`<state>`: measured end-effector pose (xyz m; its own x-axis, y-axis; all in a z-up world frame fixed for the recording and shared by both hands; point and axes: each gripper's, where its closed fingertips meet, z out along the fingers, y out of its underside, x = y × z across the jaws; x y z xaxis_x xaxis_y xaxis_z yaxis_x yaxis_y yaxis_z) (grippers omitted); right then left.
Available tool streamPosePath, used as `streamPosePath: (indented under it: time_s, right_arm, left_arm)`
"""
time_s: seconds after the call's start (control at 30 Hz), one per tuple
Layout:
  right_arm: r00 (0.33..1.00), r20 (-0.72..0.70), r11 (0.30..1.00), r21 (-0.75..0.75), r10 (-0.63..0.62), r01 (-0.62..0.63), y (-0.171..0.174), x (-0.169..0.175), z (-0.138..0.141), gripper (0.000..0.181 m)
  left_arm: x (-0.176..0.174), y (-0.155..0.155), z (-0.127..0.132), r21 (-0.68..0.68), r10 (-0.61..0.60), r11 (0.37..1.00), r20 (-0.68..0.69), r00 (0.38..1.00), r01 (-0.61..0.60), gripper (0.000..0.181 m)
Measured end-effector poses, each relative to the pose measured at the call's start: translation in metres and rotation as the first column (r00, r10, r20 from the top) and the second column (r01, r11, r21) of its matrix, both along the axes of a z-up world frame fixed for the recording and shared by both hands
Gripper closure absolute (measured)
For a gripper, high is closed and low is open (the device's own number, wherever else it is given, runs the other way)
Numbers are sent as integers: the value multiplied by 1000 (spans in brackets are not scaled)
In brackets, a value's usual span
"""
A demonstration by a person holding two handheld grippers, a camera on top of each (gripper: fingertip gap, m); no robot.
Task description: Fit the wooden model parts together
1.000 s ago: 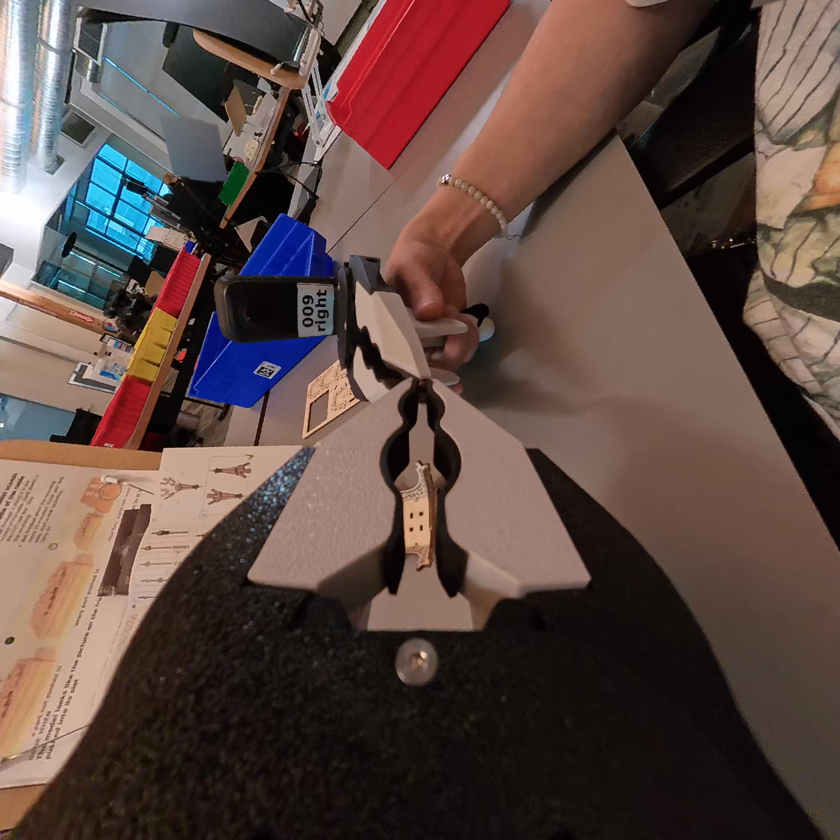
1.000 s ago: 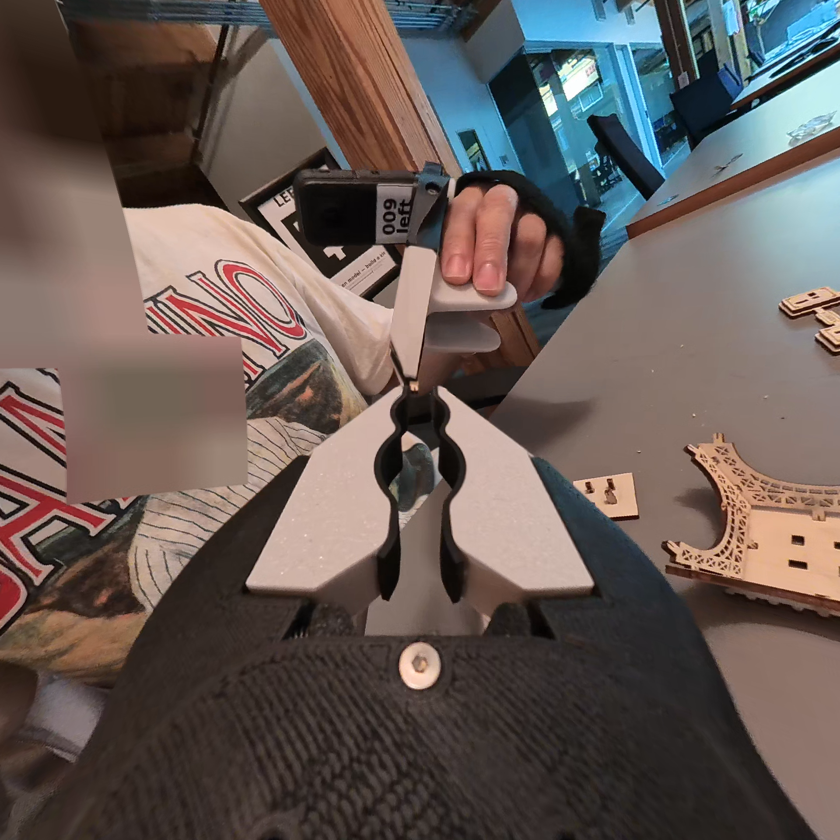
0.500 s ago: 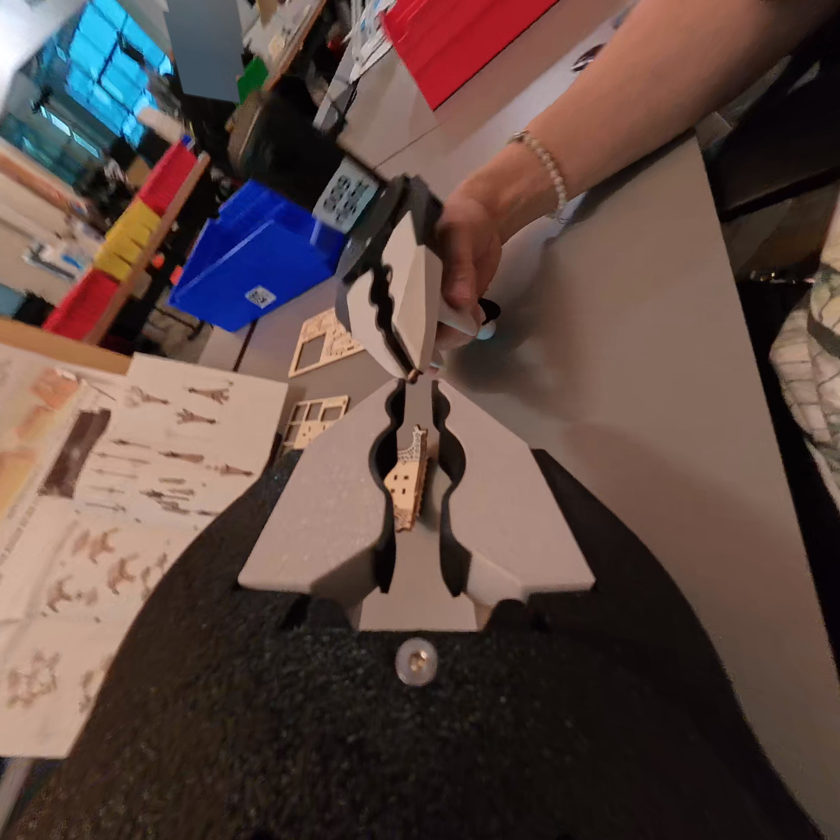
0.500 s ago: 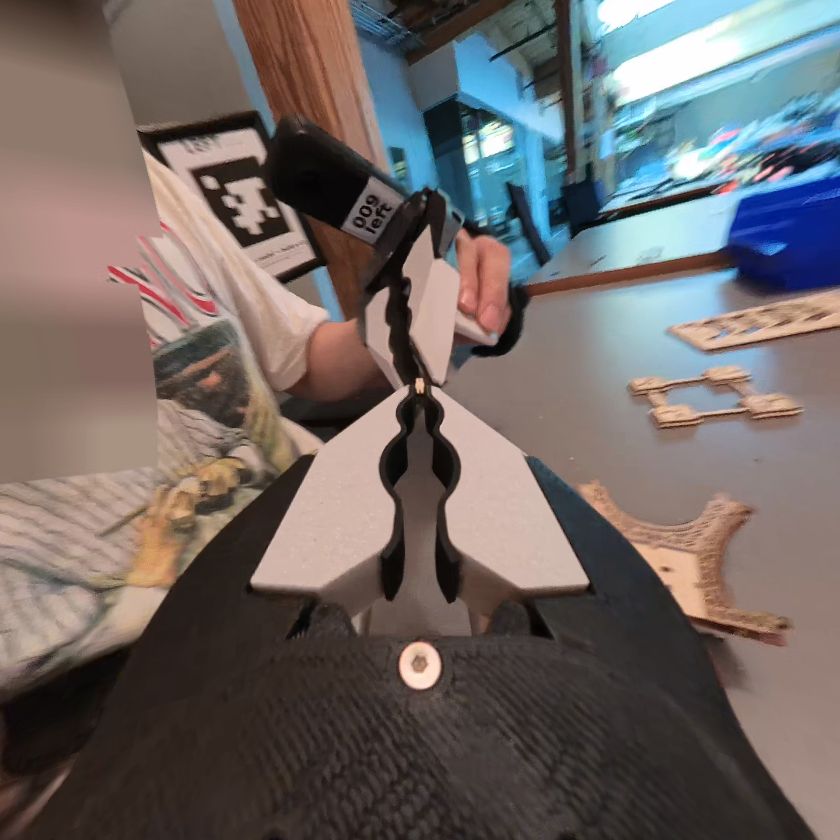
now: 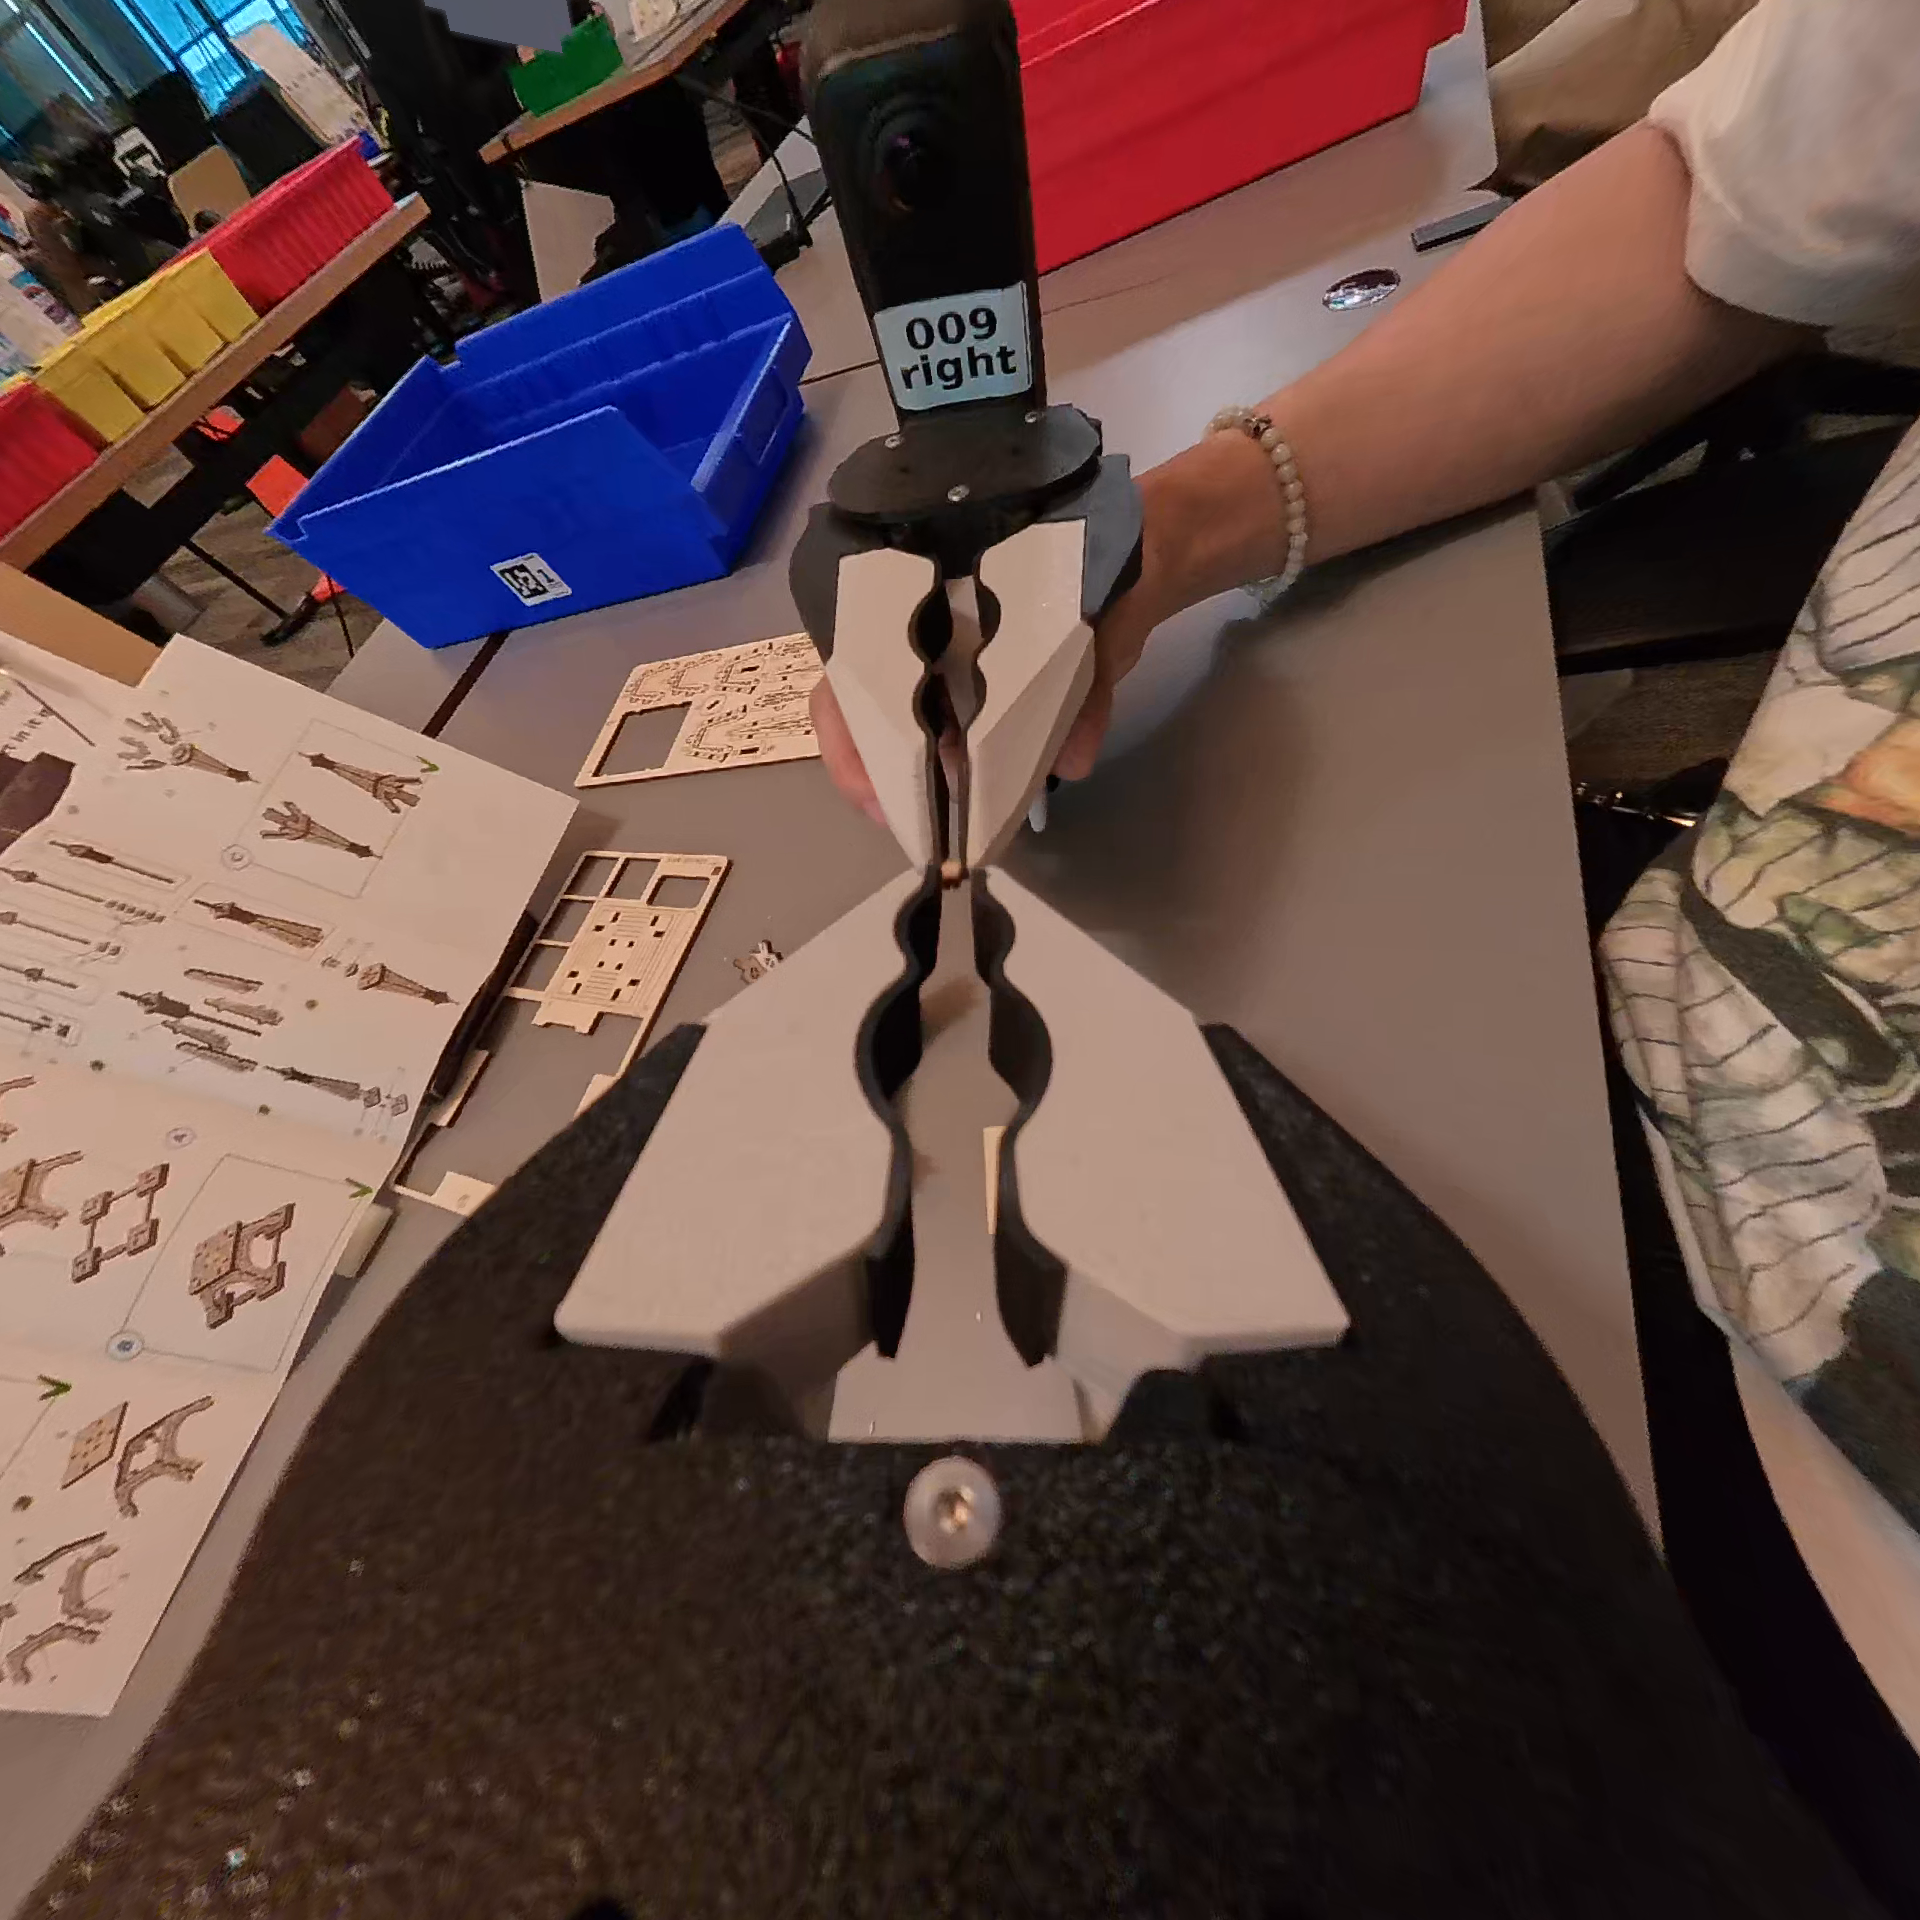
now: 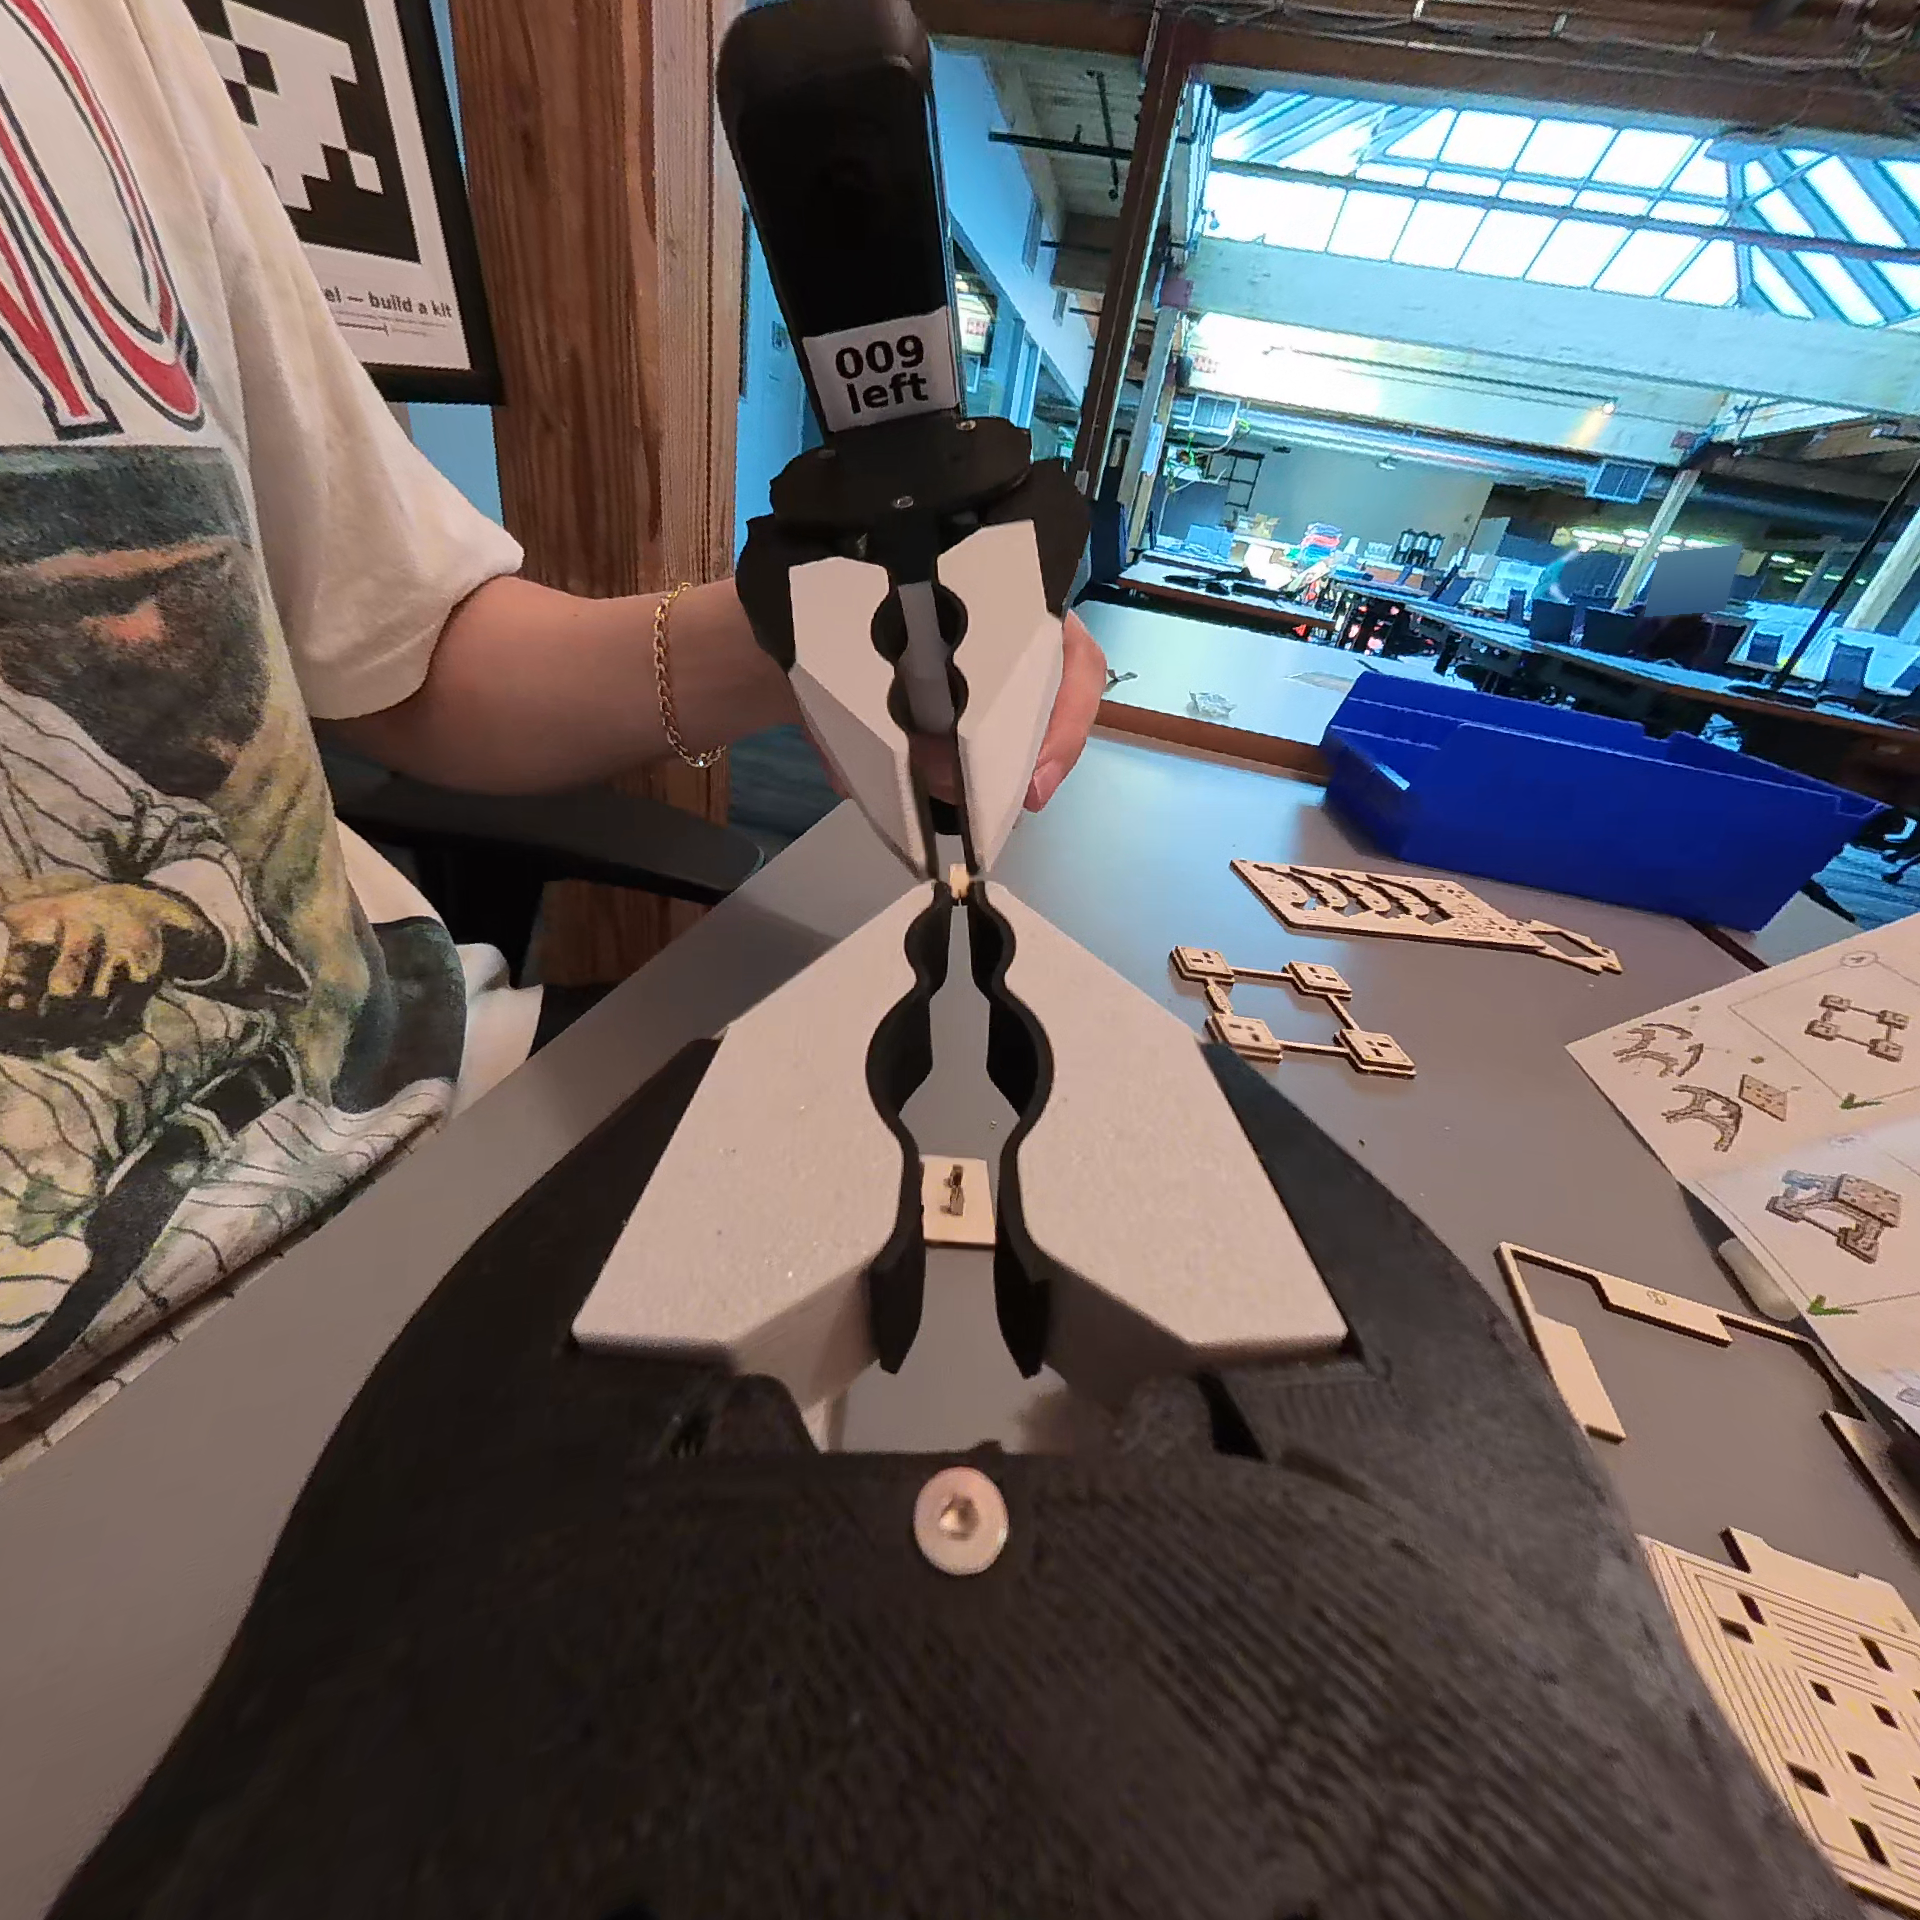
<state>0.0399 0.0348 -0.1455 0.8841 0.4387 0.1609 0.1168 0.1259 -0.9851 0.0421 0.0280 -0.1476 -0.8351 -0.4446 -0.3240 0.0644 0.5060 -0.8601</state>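
Note:
My left gripper (image 5: pixel 948 896) and my right gripper (image 6: pixel 958 909) meet tip to tip above the grey table (image 5: pixel 1299 935). A tiny pale wooden piece (image 5: pixel 949 875) is pinched where the tips meet, and it also shows in the right wrist view (image 6: pixel 961 884). Both pairs of jaws are shut down to a narrow slit on it. In the left wrist view the right gripper (image 5: pixel 948 854) points down at me, held by a hand. In the right wrist view the left gripper (image 6: pixel 951 862) does the same. A small slotted wooden plate (image 6: pixel 956 1200) lies on the table under my right fingers.
An instruction sheet (image 5: pixel 208 935) and cut-out wooden frets (image 5: pixel 717 707) lie left, with a blue bin (image 5: pixel 582 457) and a red bin (image 5: pixel 1195 104) behind. A square wooden frame with corner pads (image 6: pixel 1288 1013), more frets (image 6: pixel 1403 904) and a slotted panel (image 6: pixel 1797 1683) lie right. The person's torso borders the table. The tips of both grippers are at nearly the same place. Both grippers' tips are roughly 11 centimeters from the small slotted wooden plate (image 6: pixel 956 1200).
Both grippers have swung from lying sideways to facing each other squarely, and have stayed tip to tip on the tiny piece. The tower-side piece seen between my left fingers is out of view.

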Motion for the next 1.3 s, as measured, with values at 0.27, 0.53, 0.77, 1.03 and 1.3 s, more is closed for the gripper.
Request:
streamPosePath:
  time_s: [0.27, 0.53, 0.77, 1.03, 1.3]
  right_arm:
    - [1000, -8, 1000, 7, 10, -10, -1, -2, 1, 180]
    - [1000, 8, 1000, -17, 2, -2, 1, -3, -3, 180]
    - [989, 135, 993, -95, -55, 68, 0, 9, -18, 168]
    - [801, 536, 900, -159, -267, 406, -11, 72, -47, 176]
    - [597, 687, 732, -139, -414, 667, -20, 131, -73, 181]
  left_arm:
    - [0, -2, 2, -21, -8, 1000, -14, 1000, 8, 181]
    - [1, 1, -4, 28, 9, 1000, -46, 999, -8, 181]
    - [3, 10, -19, 124, 90, 990, -150, 985, -71, 181]
    - [0, 25, -62, 314, 220, 943, -346, 912, -108, 181]
    - [-2, 28, -88, 430, 284, 900, -454, 845, -72, 181]
